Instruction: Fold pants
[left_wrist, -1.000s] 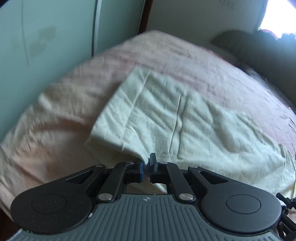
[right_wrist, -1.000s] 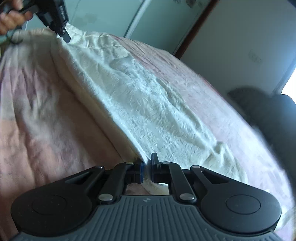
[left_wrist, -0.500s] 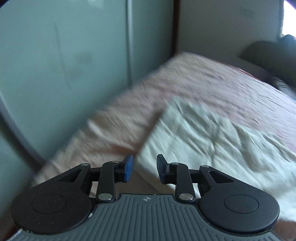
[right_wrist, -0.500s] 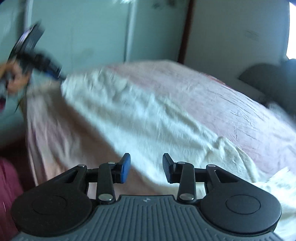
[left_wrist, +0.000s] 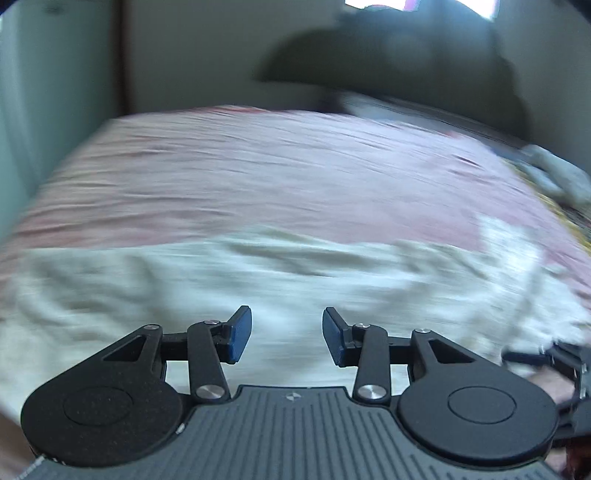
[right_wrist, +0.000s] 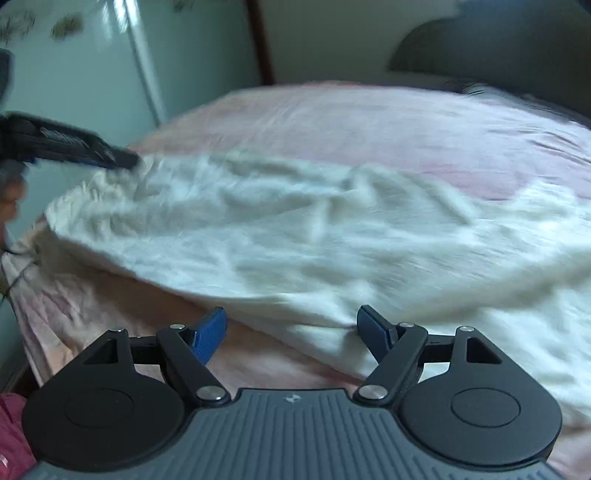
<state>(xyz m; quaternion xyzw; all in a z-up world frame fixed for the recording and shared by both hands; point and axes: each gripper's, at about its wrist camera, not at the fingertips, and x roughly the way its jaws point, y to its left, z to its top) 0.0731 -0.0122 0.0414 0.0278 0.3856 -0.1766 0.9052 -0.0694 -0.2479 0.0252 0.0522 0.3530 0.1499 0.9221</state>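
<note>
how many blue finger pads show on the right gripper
2. On the open right gripper, one blue ribbed finger pad sits left over the pink bedsheet; the other touches the cream crinkled pants.

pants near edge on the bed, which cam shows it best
The right wrist view: the near edge of the cream pants runs clear across the pink sheet. In the left wrist view the open left gripper hides that edge.
</note>
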